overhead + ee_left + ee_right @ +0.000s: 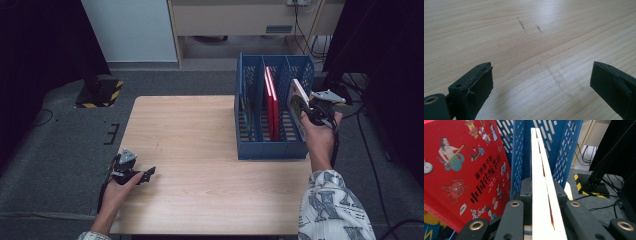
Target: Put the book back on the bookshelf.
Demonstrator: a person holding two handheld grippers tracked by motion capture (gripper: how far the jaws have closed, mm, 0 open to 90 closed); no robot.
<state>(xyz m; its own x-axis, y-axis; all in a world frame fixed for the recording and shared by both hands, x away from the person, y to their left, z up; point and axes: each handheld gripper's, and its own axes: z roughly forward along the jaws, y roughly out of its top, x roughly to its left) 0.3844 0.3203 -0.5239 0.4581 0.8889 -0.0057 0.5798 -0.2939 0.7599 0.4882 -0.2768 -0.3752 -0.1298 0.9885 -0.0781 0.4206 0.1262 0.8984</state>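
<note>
A blue slotted file rack (272,150) stands on the right half of the wooden table (200,130). A red book (271,102) stands upright in its middle slot. My right gripper (312,111) is shut on a thin white-edged book (298,102), held tilted at the rack's rightmost slot. In the right gripper view the book's white edge (539,182) runs up between the jaws of the right gripper (541,195), with the red picture-book cover (466,170) to its left and the rack wall (519,152) behind. My left gripper (147,173) rests open on the table, with bare wood between its jaws (541,80).
A black stand with a yellow-and-black striped base (102,92) sits on the grey floor beyond the table's far left corner. A similar striped base (591,186) and cables lie on the floor right of the rack. Bare tabletop (524,37) stretches ahead of the left gripper.
</note>
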